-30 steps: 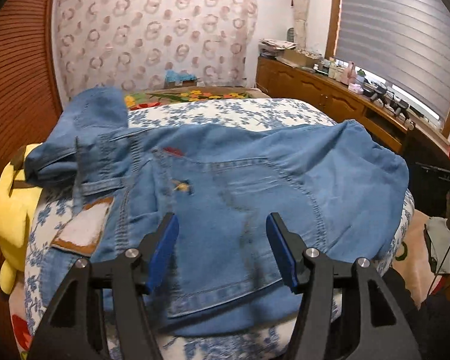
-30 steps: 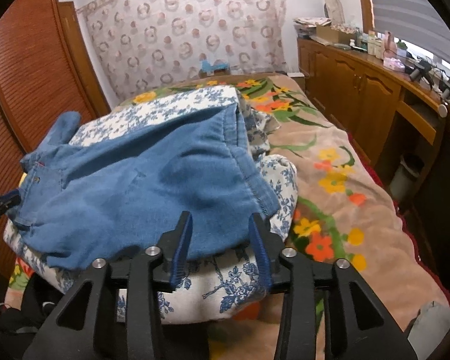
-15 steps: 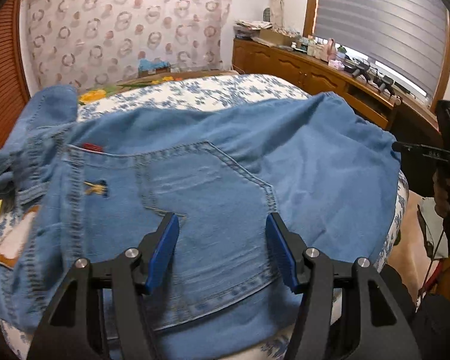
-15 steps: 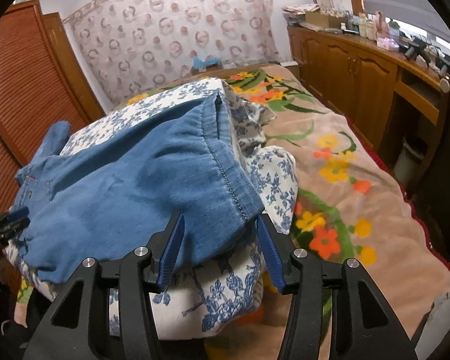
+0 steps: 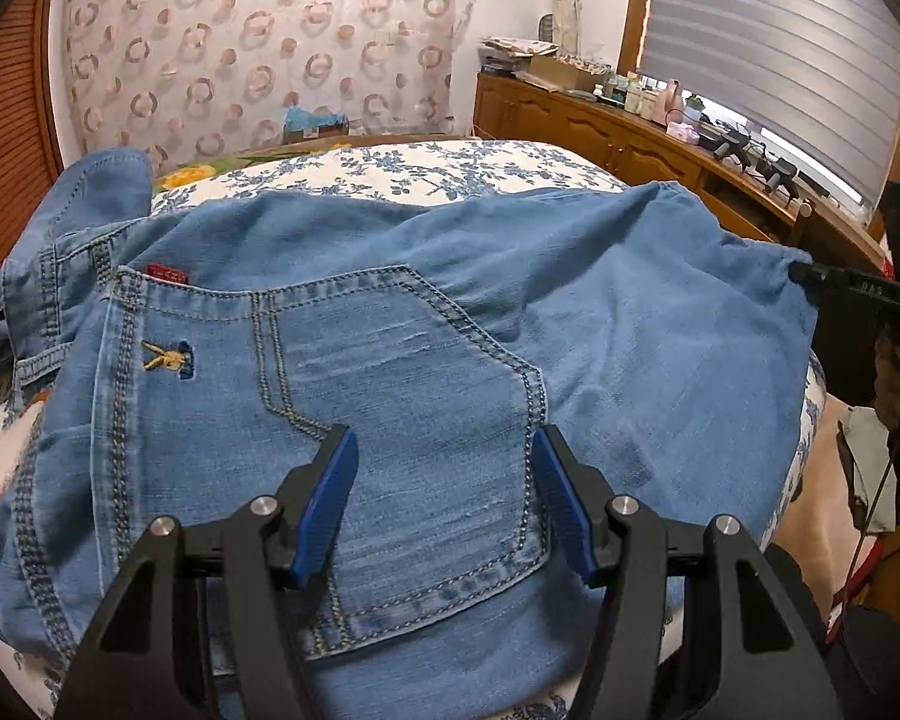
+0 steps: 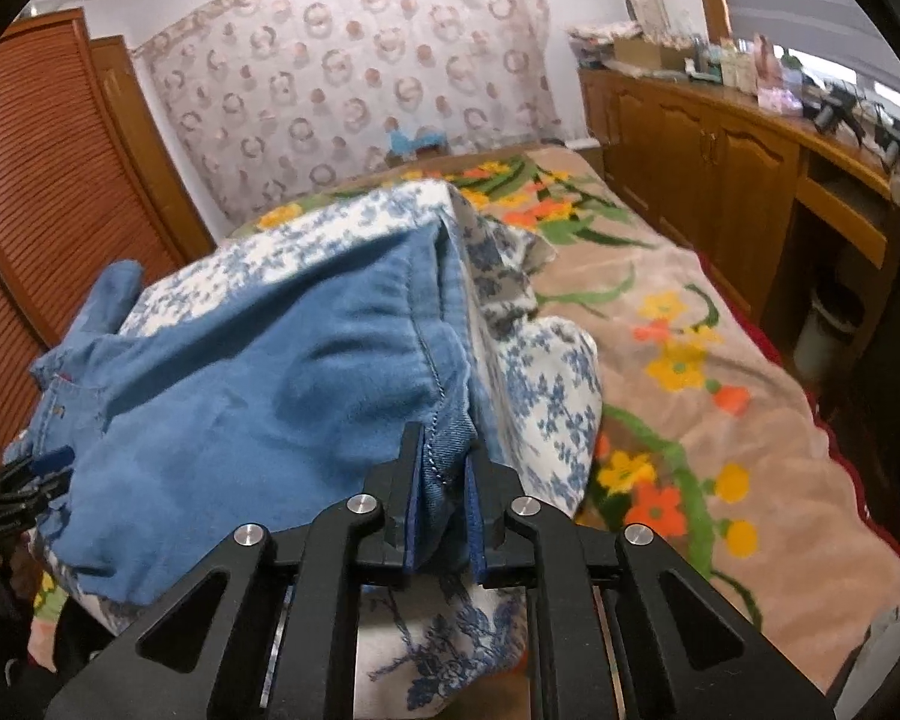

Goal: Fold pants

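Your pants [image 5: 426, 324] run off the left and bottom edges of the left wrist view, so the waistband end is cut. The right gripper [image 5: 834, 282] shows there only as a dark tip at the far right edge; body cropped. In the right wrist view the hem [image 6: 444, 462] pinched between your fingers hides the cloth under it, and the left gripper [image 6: 24, 480] is a sliver at the left edge. Clutter on the far counter [image 5: 648, 90] is too small to identify. Quilt [image 6: 546, 396] beneath the denim is mostly covered.
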The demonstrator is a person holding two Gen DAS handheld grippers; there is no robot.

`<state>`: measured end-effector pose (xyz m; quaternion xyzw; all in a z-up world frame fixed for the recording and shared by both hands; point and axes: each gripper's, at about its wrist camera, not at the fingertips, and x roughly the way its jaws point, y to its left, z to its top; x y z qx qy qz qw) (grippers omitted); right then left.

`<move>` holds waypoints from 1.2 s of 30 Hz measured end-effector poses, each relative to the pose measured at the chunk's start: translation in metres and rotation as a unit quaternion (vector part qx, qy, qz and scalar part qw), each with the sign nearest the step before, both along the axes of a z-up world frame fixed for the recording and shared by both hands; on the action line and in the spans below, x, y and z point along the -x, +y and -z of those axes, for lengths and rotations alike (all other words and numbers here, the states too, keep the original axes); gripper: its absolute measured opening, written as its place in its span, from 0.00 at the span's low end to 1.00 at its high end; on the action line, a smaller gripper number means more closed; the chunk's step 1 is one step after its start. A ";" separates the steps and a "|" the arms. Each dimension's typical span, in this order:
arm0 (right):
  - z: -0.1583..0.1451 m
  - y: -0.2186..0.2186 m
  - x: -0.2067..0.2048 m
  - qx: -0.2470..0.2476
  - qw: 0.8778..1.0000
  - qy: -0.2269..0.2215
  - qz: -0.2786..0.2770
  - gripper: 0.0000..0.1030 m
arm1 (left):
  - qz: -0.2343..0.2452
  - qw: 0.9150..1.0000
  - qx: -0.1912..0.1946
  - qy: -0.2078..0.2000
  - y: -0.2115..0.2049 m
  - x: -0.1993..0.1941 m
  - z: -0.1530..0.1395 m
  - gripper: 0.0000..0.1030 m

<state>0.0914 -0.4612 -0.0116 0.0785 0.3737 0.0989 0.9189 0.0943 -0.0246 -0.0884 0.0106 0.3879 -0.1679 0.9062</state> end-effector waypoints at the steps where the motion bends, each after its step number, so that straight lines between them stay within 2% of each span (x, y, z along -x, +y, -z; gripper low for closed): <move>1: -0.004 0.003 0.000 0.000 1.000 -0.008 -0.005 0.07 | -0.001 1.000 0.000 0.001 0.000 0.001 -0.001 0.58; 13: -0.065 0.078 0.002 -0.007 0.992 -0.077 -0.098 0.04 | -0.029 0.999 0.007 -0.023 0.022 0.015 -0.022 0.58; 21: -0.094 0.163 -0.002 -0.021 0.974 -0.091 -0.207 0.04 | -0.058 0.998 0.017 -0.035 0.057 0.021 -0.027 0.58; 30: -0.101 0.254 0.005 -0.007 0.945 -0.082 -0.316 0.04 | -0.092 0.995 0.026 -0.033 0.085 0.025 -0.023 0.58; 33: -0.089 0.268 0.001 0.000 0.943 -0.056 -0.327 0.05 | -0.095 0.995 0.027 -0.030 0.087 0.025 -0.020 0.58; 36: -0.071 0.270 -0.004 0.019 0.946 -0.032 -0.323 0.12 | -0.097 0.994 0.030 -0.028 0.087 0.026 -0.018 0.58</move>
